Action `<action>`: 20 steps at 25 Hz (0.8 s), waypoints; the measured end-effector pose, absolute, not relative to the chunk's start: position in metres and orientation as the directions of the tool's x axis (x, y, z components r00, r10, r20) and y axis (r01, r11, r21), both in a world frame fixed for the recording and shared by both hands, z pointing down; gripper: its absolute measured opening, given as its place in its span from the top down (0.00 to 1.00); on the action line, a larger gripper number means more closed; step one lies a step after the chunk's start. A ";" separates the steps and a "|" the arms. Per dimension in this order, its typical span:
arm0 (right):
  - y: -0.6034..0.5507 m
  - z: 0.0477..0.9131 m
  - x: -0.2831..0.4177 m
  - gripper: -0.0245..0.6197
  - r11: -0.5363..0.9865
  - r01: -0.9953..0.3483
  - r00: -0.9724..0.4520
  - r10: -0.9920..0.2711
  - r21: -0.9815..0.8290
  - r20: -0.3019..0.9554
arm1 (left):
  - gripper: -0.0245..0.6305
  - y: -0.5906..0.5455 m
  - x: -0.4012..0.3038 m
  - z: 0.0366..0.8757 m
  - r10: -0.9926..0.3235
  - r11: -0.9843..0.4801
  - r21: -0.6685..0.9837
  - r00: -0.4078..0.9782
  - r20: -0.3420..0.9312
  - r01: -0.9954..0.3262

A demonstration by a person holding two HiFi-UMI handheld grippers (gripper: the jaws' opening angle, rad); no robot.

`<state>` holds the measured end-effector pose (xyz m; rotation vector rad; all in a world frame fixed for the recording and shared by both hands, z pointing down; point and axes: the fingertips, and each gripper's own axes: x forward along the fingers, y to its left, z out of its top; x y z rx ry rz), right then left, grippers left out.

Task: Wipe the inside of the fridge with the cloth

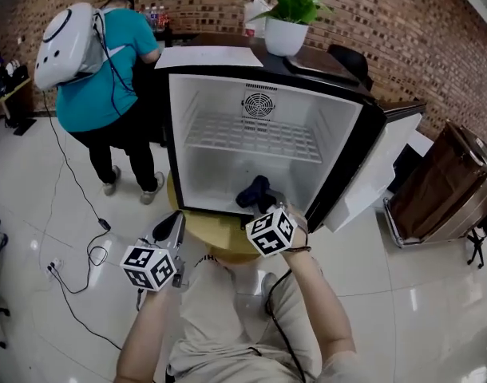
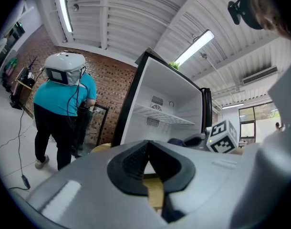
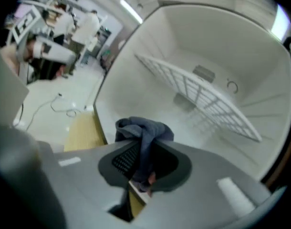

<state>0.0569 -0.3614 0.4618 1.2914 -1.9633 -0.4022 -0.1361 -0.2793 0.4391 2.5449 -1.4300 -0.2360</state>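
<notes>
A small white fridge [image 1: 203,162] stands open on a round wooden stand, with one wire shelf [image 1: 251,138] inside and its door [image 1: 379,174] swung to the right. My right gripper [image 1: 258,191] reaches just inside the fridge over its floor, shut on a dark blue-grey cloth [image 3: 143,137] that bunches out past its tips. That cloth [image 1: 255,191] shows dark at the fridge's front. My left gripper [image 1: 173,228] hangs outside, below the fridge's front left corner, shut and empty. In the left gripper view the left gripper's tips [image 2: 146,157] meet with nothing between them.
A person in a teal shirt with a white backpack [image 1: 68,42] stands left of the fridge. A potted plant [image 1: 287,18] sits on top. A round wooden stand [image 1: 203,234] carries the fridge. Cables [image 1: 76,270] trail on the white floor. A brown cabinet [image 1: 443,186] is at right.
</notes>
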 end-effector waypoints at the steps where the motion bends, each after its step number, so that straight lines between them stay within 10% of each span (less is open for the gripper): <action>1: -0.371 0.452 0.031 0.89 0.466 -0.654 -0.296 -0.883 0.596 0.365 | 0.96 -0.280 -0.137 0.438 -0.857 -0.505 0.255 0.515 -0.031 -0.825; 12: -0.532 0.399 -0.098 0.89 0.187 -0.573 -0.257 -0.966 0.798 0.041 | 0.96 -0.248 -0.128 0.415 -0.854 -0.515 0.167 0.520 -0.015 -0.841; 20: -0.507 0.380 -0.116 0.89 0.308 -0.593 -0.523 -0.850 0.744 -0.066 | 0.96 -0.235 -0.149 0.411 -0.878 -0.477 0.184 0.477 -0.046 -0.859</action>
